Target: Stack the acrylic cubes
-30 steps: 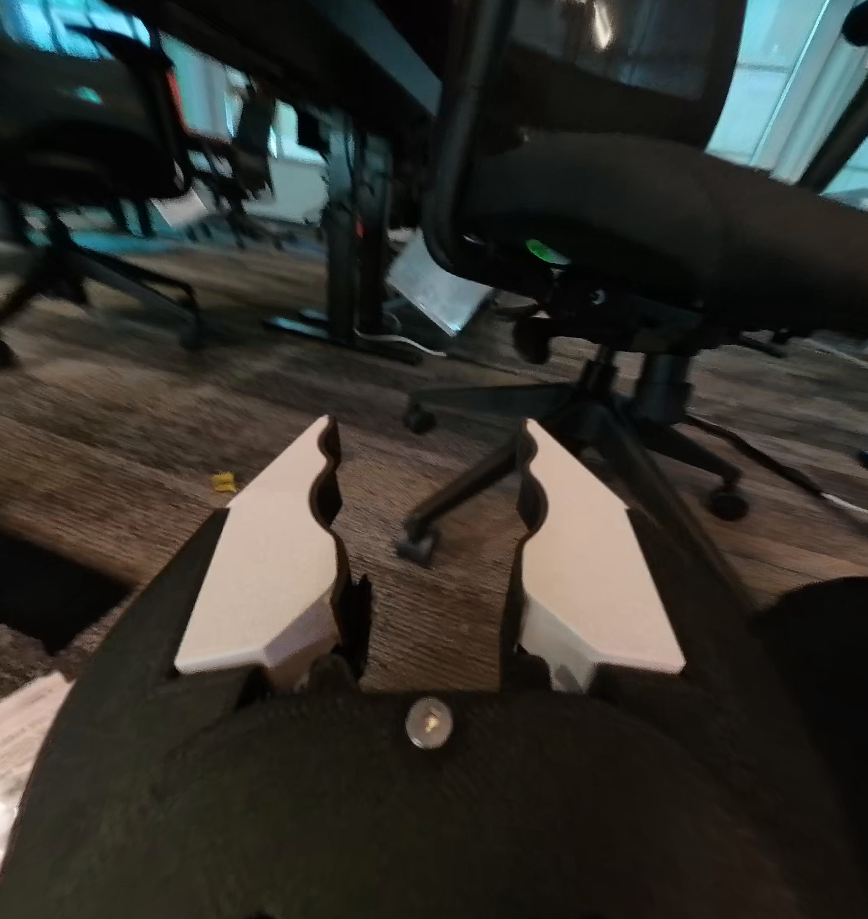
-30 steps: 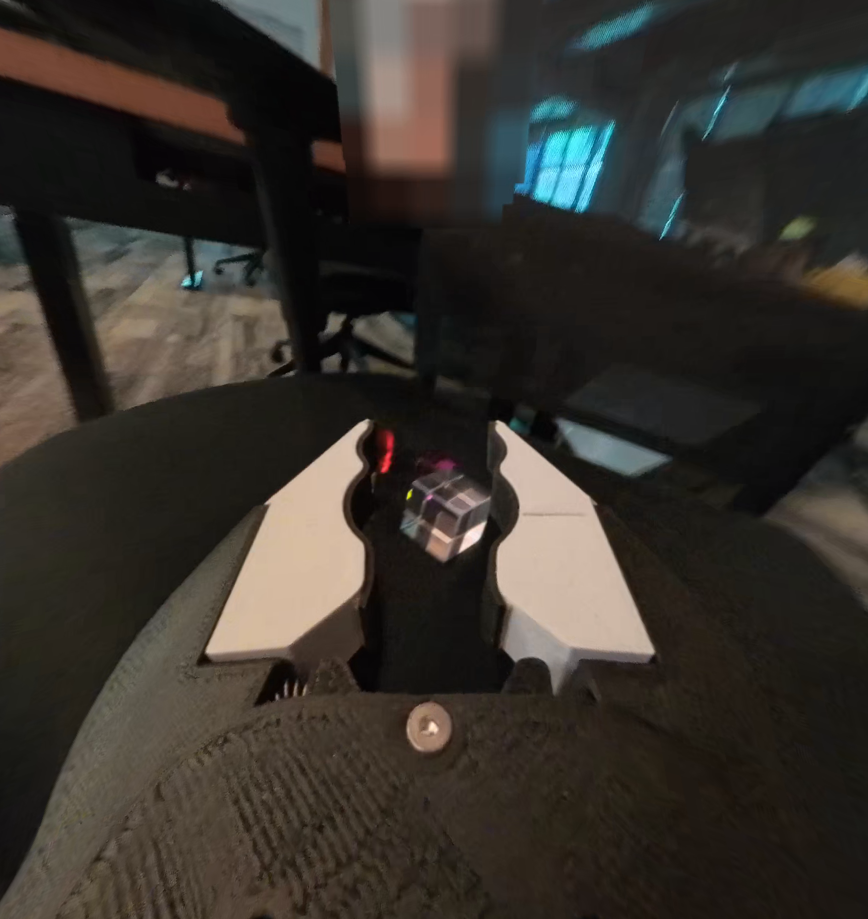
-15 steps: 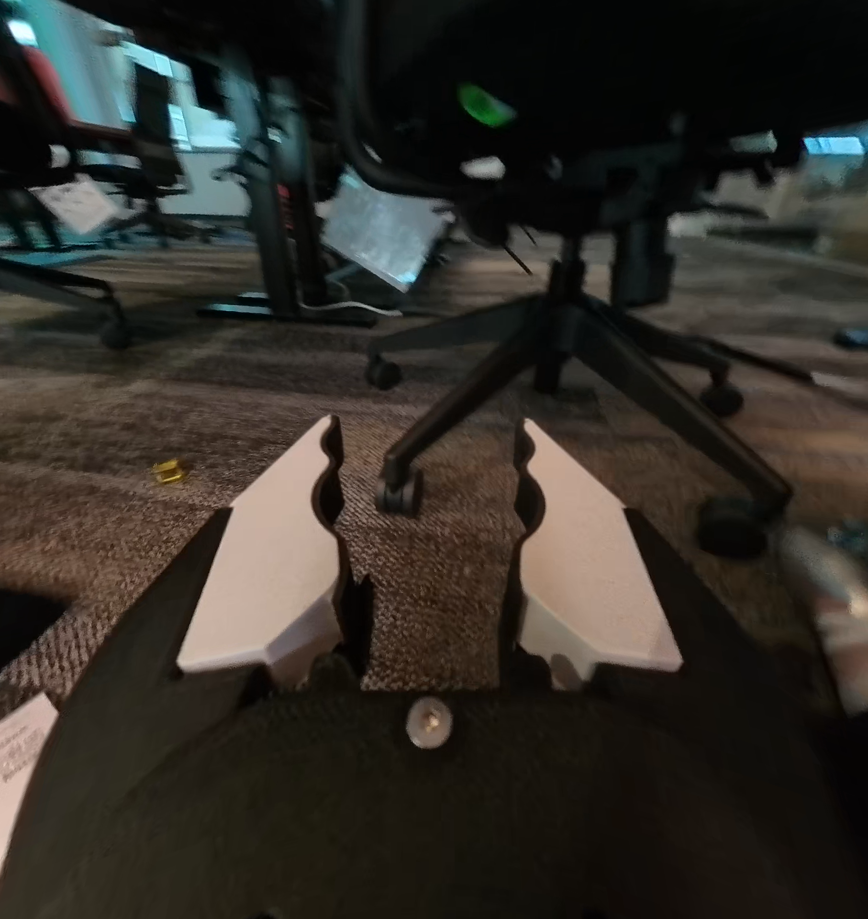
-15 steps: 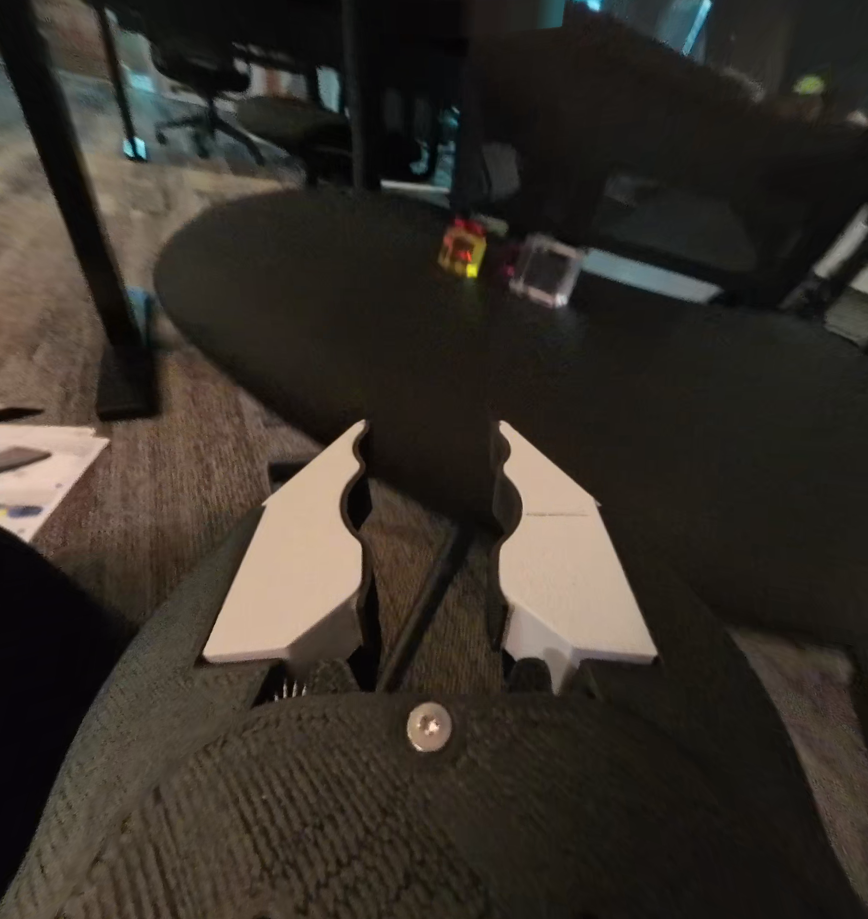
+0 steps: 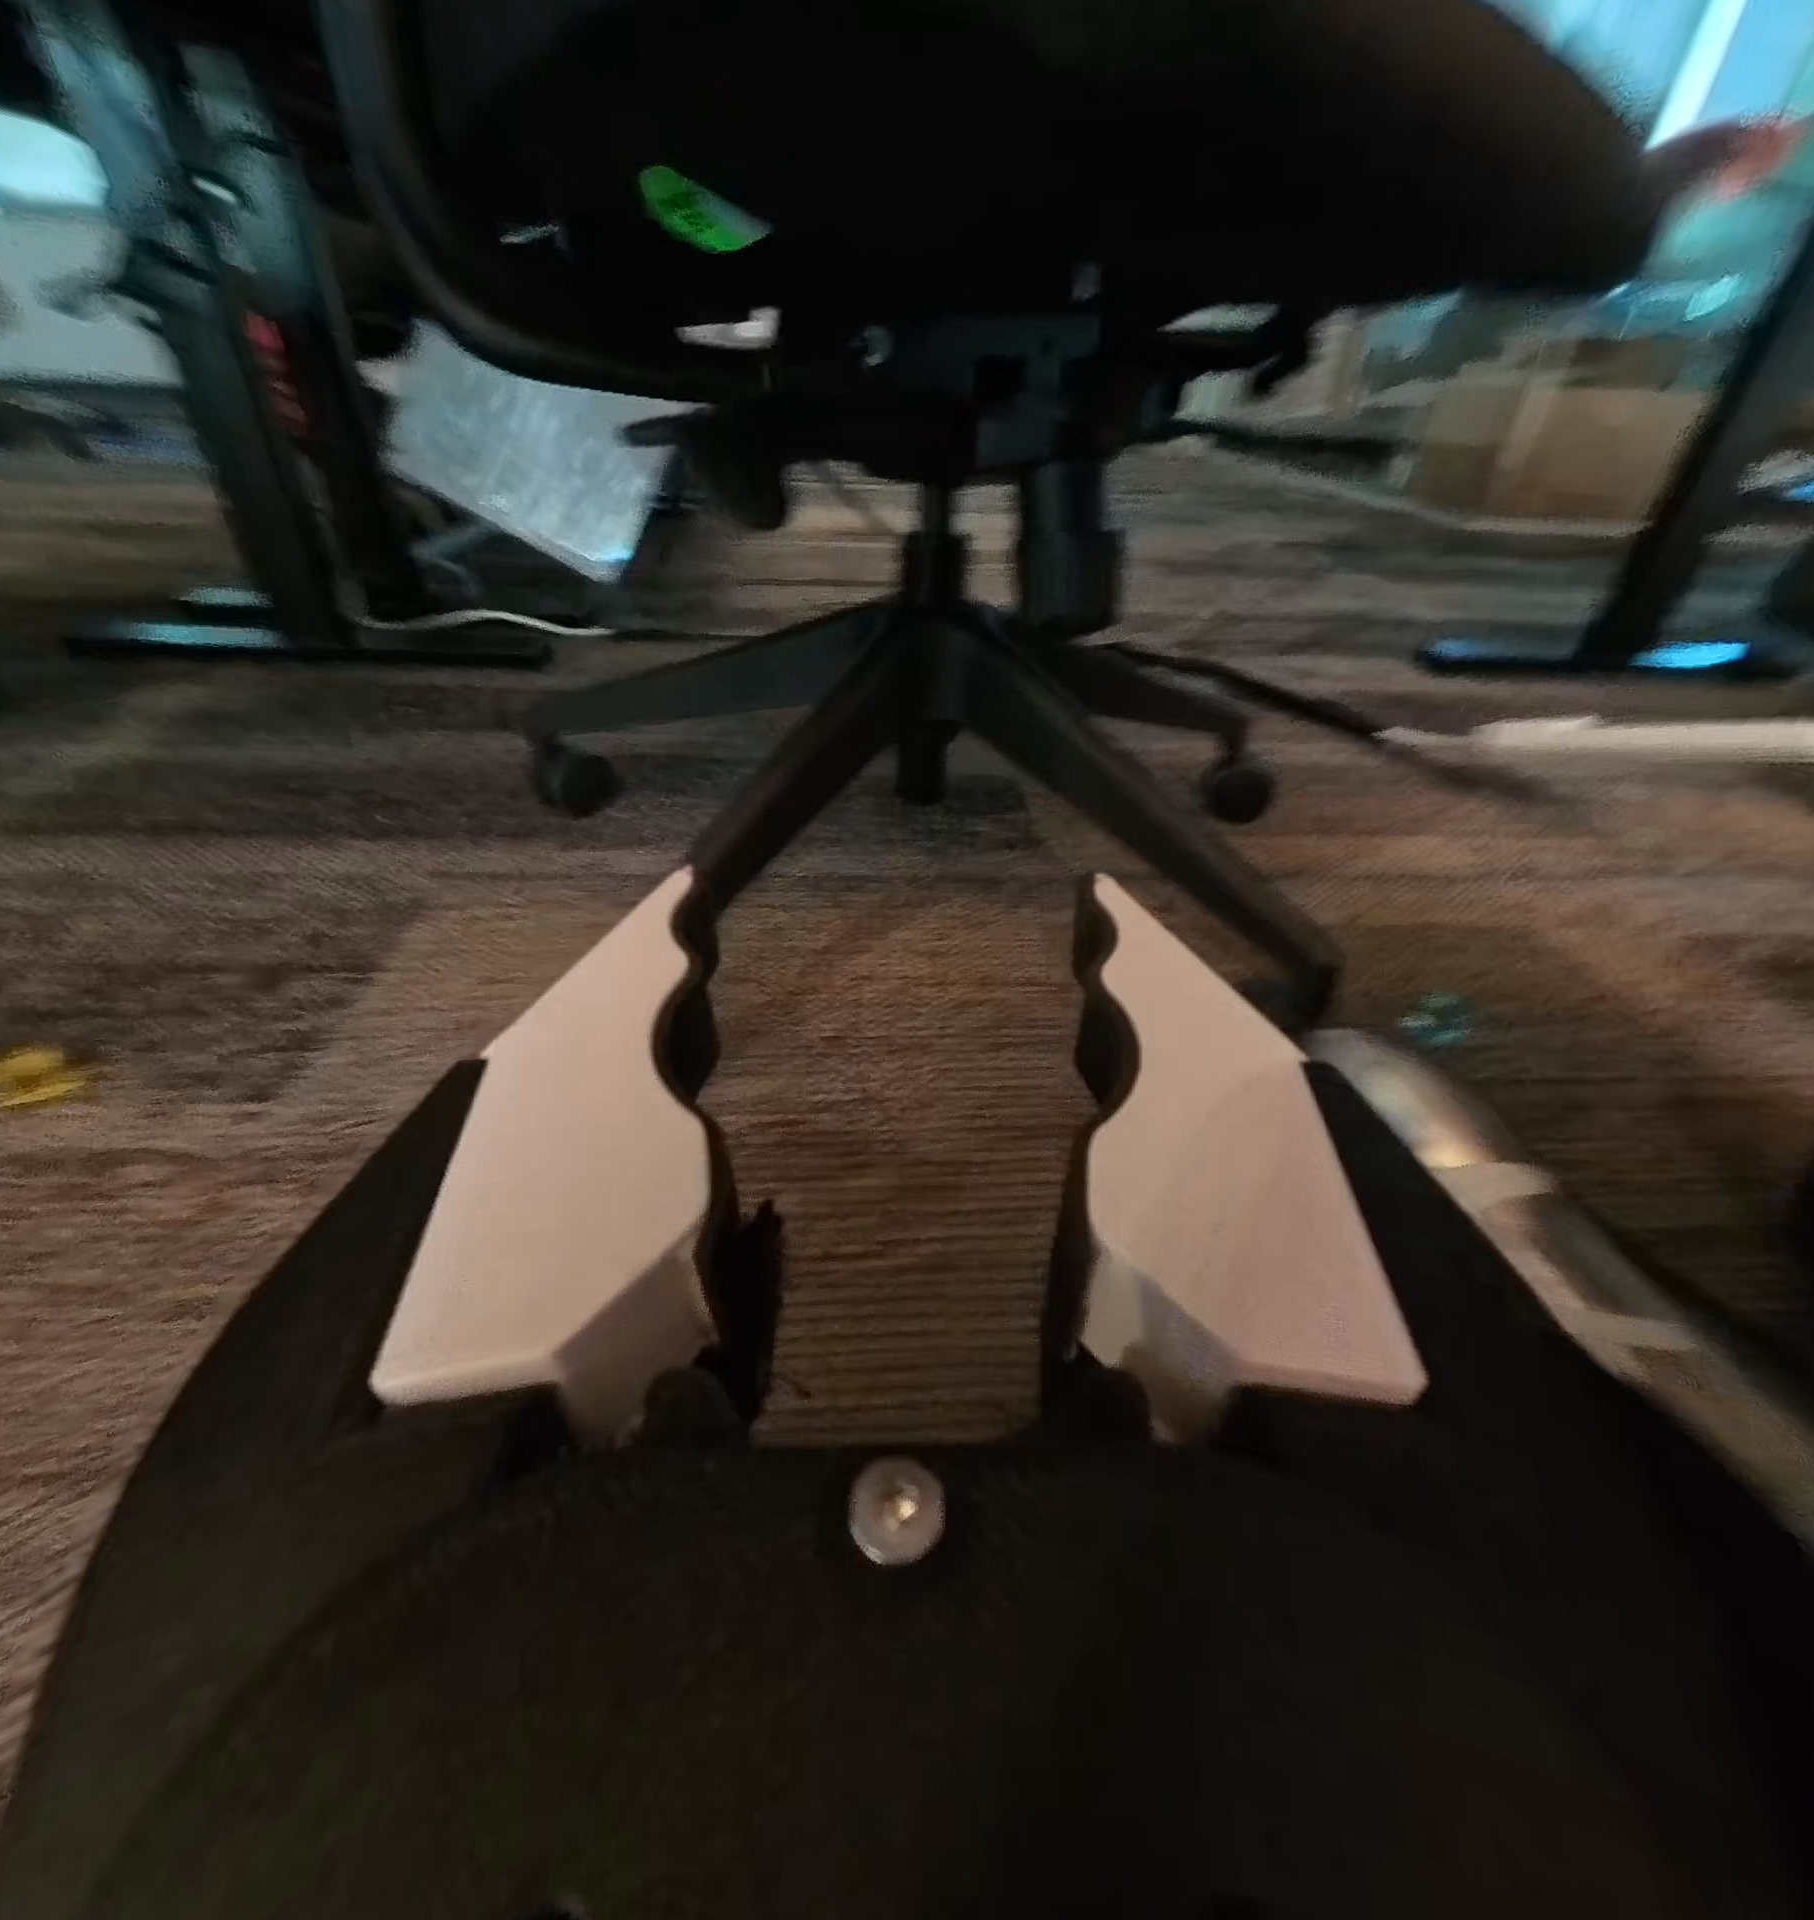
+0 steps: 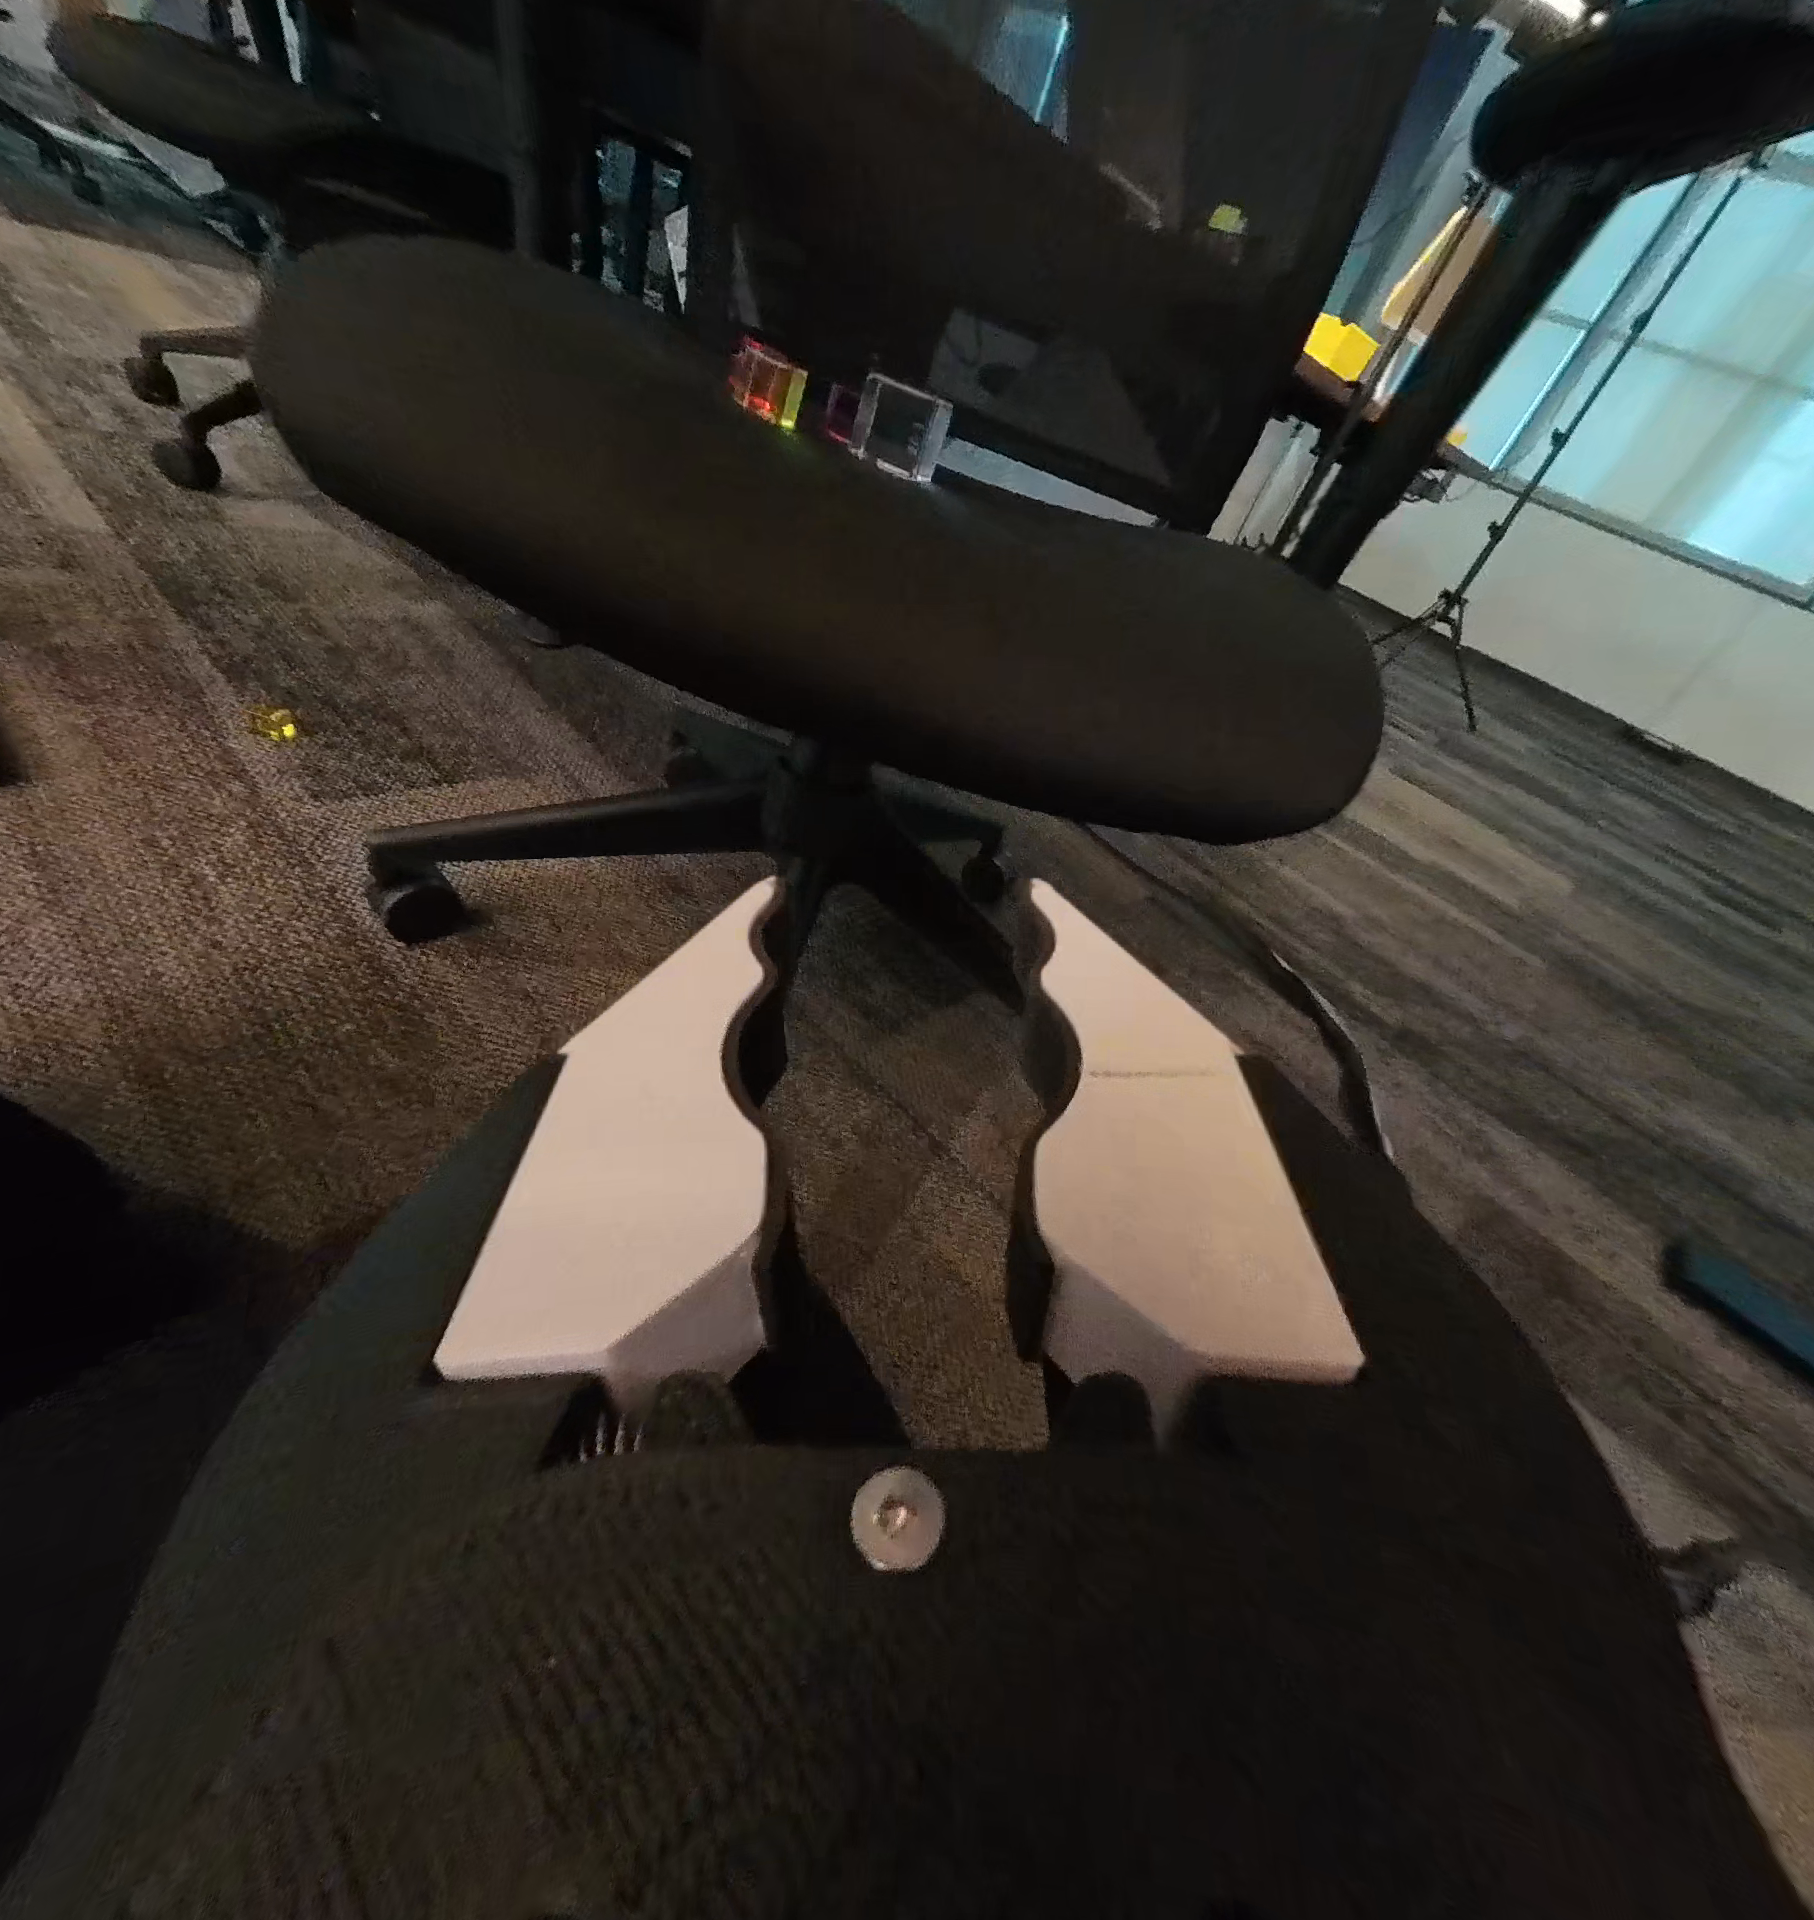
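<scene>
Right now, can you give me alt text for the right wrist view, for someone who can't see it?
An open, empty hand-held gripper points low over carpet toward a black office chair. Two small see-through cubes, one orange-yellow and one clear, sit on the chair's seat, and a tiny yellow piece lies on the carpet to the left.

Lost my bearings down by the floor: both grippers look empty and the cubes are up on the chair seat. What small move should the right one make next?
Probably raise the right gripper toward the seat. Its jaws stand open with only carpet between them, low by the chair base, while the clear cube and coloured cube sit higher, at the seat's far edge.
</scene>
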Demonstrator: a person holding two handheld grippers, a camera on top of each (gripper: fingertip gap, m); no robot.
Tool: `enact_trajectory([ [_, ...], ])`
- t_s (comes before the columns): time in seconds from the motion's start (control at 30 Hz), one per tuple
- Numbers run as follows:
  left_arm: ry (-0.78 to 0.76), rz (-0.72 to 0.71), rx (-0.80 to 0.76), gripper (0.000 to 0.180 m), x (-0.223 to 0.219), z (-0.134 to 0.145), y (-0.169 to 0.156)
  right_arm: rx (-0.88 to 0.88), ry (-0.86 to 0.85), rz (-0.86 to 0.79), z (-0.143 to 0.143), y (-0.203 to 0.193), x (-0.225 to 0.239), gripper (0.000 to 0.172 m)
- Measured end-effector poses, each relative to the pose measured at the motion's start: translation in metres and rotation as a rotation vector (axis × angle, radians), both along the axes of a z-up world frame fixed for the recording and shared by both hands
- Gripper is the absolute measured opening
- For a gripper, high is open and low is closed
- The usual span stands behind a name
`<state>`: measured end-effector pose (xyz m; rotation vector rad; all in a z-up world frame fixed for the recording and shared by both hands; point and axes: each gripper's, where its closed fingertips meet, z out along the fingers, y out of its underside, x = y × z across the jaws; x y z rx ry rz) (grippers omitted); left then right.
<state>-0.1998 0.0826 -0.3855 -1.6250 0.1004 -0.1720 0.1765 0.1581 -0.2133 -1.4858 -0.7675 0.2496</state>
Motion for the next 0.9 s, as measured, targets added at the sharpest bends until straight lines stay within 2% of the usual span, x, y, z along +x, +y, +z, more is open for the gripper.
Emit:
enact_trajectory([
  [0.1, -0.072, -0.077, 0.003, 0.070, 0.022, 0.022, -0.003, -0.006, 0.015, 0.019, 0.007, -0.015, -0.002, 0.044],
  [0.23, -0.151, -0.205, 0.002, 0.073, 0.061, 0.044, 0.004, 0.007, -0.030, 0.002, 0.001, -0.041, 0.000, 0.045],
  [0.37, -0.092, -0.362, -0.052, 0.077, 0.115, 0.047, 0.014, -0.019, -0.028, 0.018, -0.015, -0.064, 0.000, 0.045],
  [0.47, -0.048, -0.470, -0.087, 0.077, 0.169, 0.043, 0.018, -0.062, -0.094, 0.066, -0.036, -0.063, -0.004, 0.046],
  [0.57, 0.060, -0.489, -0.210, 0.078, 0.218, 0.017, 0.025, -0.116, -0.194, 0.135, -0.065, -0.051, -0.015, 0.048],
  [0.7, 0.179, -0.470, -0.390, 0.077, 0.256, -0.024, 0.034, -0.169, -0.352, 0.174, -0.116, -0.008, -0.020, 0.048],
  [0.8, 0.196, -0.465, -0.470, 0.079, 0.269, -0.045, 0.038, -0.270, -0.451, 0.246, -0.168, 0.024, -0.023, 0.047],
  [0.9, 0.190, -0.429, -0.517, 0.082, 0.272, -0.056, 0.045, -0.351, -0.620, 0.344, -0.229, 0.052, -0.021, 0.048],
])
